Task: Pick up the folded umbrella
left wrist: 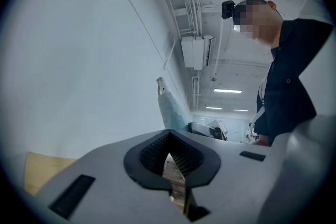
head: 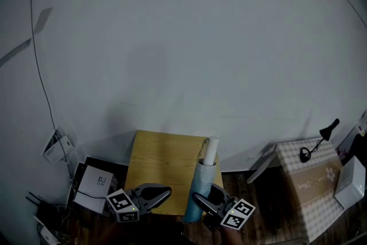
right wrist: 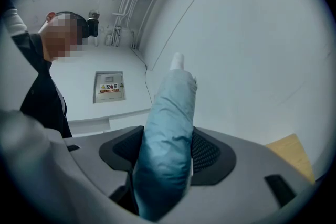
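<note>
- Low in the head view, the right gripper (head: 202, 202) is clamped on the folded umbrella (head: 198, 189). This is a pale blue bundle with a white end piece (head: 211, 151).
- Seen from the right gripper view, the ribbed black pads (right wrist: 210, 152) press on both sides of the blue fabric. The umbrella runs between them and on past the jaws, with its white end farthest from the camera.
- From the head view, the umbrella crosses the right edge of a tan wooden surface (head: 163, 163), white end towards the pale wall (head: 183, 37).
- Just left of the umbrella, the left gripper (head: 166, 193) hangs over the near part of the wooden surface. Its jaws meet at the tips and nothing is between them.
- Across the left gripper view, the umbrella shows beyond the closed jaws and apart from them. A person in a dark jacket (left wrist: 289, 92) stands to the right.
- At the right of the head view sits a checked box (head: 312, 192), with a white box (head: 351, 181) beside it.
- At the lower left, a flat white box (head: 94, 181) lies near the wall.
</note>
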The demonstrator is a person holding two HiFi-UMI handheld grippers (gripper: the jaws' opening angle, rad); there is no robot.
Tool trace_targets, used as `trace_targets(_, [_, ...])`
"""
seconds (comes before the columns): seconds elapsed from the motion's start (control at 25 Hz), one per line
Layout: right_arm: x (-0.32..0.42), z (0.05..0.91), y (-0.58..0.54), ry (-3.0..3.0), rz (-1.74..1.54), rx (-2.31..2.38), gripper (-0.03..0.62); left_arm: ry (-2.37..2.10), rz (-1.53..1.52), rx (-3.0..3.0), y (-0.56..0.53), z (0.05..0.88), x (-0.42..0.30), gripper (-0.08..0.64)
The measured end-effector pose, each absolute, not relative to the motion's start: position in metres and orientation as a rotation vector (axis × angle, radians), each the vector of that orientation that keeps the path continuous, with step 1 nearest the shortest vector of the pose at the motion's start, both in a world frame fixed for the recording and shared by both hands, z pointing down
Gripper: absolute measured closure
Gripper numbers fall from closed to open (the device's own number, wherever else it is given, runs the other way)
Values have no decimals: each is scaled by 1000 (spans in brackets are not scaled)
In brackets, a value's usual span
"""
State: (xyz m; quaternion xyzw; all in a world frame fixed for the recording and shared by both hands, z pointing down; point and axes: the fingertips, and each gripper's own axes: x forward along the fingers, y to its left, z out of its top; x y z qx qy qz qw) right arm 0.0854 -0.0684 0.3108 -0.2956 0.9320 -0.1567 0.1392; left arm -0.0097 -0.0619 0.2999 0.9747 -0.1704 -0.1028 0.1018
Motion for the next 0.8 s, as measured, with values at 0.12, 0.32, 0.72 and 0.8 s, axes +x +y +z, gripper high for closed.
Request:
trace_targets(0.12, [72,320,-44,2722,-485,-829,304,-537,-270,2851,-40,311,-19,549])
trace_targets(0.32, [77,320,-20,2755,-472,-818,304,-556,-266,2885,-8,308,-16,549])
trace_targets(0.72, [150,309,64,2802,-380,-688,305,-653,-256,2867,65,303,51,549])
trace_targets(0.8, [172,321,80,2782,-435,-702,305,-665,-224,2842,84,310,69,549])
